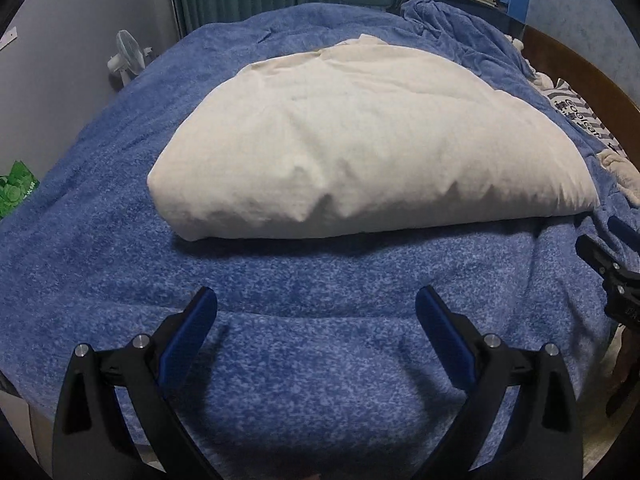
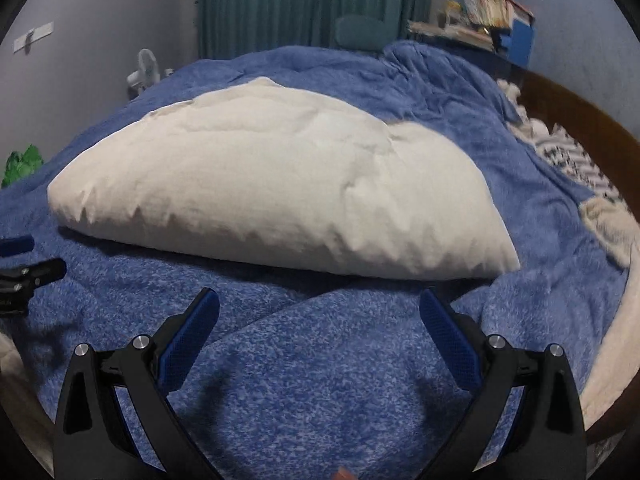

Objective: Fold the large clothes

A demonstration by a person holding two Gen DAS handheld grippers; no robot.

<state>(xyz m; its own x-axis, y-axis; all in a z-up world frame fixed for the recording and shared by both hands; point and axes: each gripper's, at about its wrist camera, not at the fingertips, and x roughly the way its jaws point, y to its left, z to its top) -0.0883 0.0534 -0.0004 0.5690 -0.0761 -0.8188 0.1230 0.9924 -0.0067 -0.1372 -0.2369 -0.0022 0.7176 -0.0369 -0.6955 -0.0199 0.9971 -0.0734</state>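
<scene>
Both claws wide, nothing held, over the fuzzy blue blanket.

The left gripper and right gripper hover with jaws spread above the blanket; just beyond lies the cream, already doubled-over cloth bundle (its folded edge nearest). Pinching both near corners low and level would probably keep the next fold square.

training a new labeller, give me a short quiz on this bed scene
1. True or false: the left hand-held gripper grips the white folded cloth.
2. What does the cloth lie on? A) bare floor B) blue blanket C) wooden desk
3. Fill in: the right hand-held gripper is ____ and holds nothing.

Key: 1 false, it is open, short of the cloth. 2 B. 3 open.
</scene>
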